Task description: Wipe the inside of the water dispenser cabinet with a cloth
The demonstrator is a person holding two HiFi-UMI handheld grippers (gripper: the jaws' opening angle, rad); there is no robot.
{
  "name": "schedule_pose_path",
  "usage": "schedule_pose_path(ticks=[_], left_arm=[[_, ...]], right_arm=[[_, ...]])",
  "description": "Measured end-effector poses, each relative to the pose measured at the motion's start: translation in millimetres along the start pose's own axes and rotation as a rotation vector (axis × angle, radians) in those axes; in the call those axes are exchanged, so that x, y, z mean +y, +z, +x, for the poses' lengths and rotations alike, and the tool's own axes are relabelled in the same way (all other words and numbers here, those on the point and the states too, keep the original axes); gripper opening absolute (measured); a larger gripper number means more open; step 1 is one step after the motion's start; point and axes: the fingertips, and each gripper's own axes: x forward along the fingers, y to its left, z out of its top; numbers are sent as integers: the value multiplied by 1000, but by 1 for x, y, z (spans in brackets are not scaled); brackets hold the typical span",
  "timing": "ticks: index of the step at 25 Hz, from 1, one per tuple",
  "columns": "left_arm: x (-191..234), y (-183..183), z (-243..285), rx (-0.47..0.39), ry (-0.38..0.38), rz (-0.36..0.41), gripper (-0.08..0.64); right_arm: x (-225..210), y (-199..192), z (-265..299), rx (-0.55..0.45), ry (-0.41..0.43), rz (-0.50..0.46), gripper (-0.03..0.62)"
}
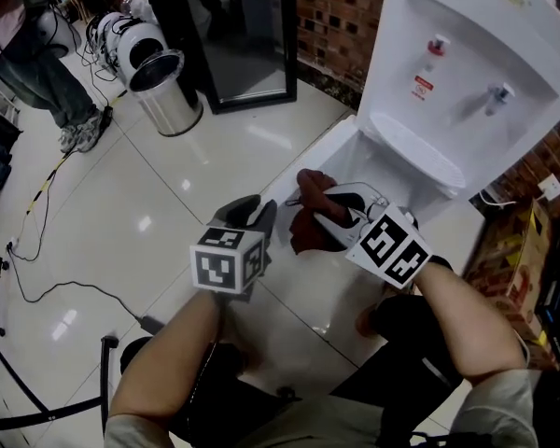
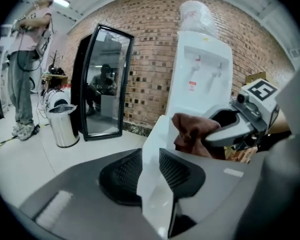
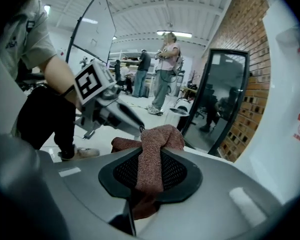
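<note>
Rust-brown cloth [image 3: 154, 151] is bunched and clamped between the jaws of the right gripper [image 3: 151, 173]. It is held in the air just in front of the water dispenser [image 1: 467, 54], low at its base, and not yet on any surface. Just beside it, also in front of the water dispenser, the left gripper [image 2: 151, 170] has its jaws pinched on the free edge of the white cabinet door [image 2: 155, 194]. That door stands swung out from the water dispenser's lower front. The step in hand looks like holding the door open while the cloth is brought up; wiping has not begun. Next, the left gripper should probably hold the door steady and wide. The right gripper should then carry the cloth past the door's edge into the cabinet, whose inside no view shows clearly, and press it on a wall without loosening.
</note>
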Motion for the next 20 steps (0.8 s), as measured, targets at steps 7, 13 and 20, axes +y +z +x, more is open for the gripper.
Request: schedule_pose_path(ticks=[7,13,20], left_arm=[[18,6,6,15,-26,-5,70],[25,10,10,15,-36,8,63],[35,13,13,25,-36,25,59]], right_arm=[[37,-19,21,68,126,-109,95],[71,-8,46,69,233,-214,95],[74,3,86,86,213,-271,95]])
